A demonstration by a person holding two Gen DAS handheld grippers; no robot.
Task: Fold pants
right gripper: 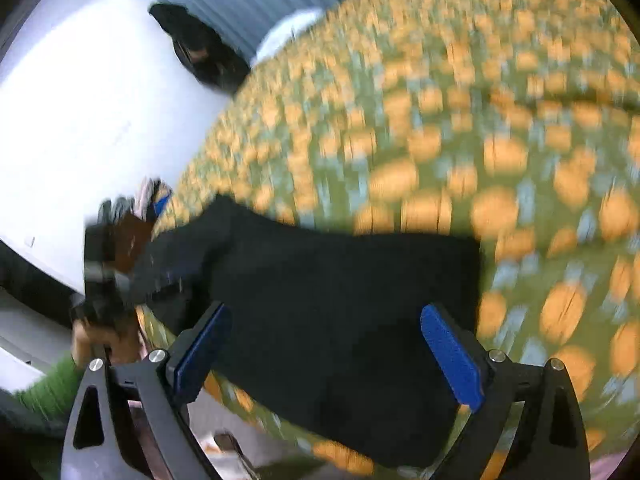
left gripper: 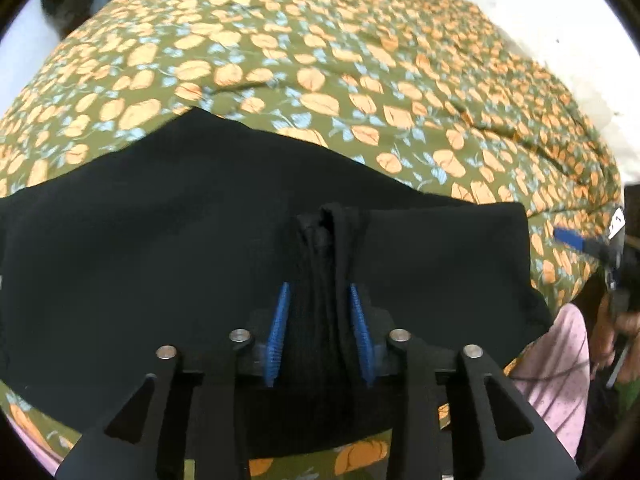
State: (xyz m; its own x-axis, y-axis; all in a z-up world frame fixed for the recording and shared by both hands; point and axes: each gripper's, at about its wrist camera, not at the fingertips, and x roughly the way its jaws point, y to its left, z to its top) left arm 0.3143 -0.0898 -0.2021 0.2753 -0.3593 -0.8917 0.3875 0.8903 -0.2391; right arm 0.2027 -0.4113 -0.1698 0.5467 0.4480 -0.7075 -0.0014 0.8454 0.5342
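The black pants (left gripper: 160,248) lie folded flat on a bed with an olive sheet printed with orange shapes (left gripper: 320,60). My left gripper (left gripper: 320,296) is shut on a bunched ridge of the pants' cloth, which rises between its blue pads (left gripper: 278,336). In the right wrist view the pants (right gripper: 340,288) stretch across the bed sheet (right gripper: 440,120), blurred by motion. My right gripper (right gripper: 324,320) is open and empty just above the pants, its blue pads (right gripper: 452,356) wide apart. The left gripper (right gripper: 108,248) shows at the pants' left end.
A white wall (right gripper: 80,100) and a dark object (right gripper: 200,48) stand beyond the bed. The right gripper and hand (left gripper: 616,264) show at the right edge of the left wrist view. Pink cloth (left gripper: 560,368) lies at the bed's near edge.
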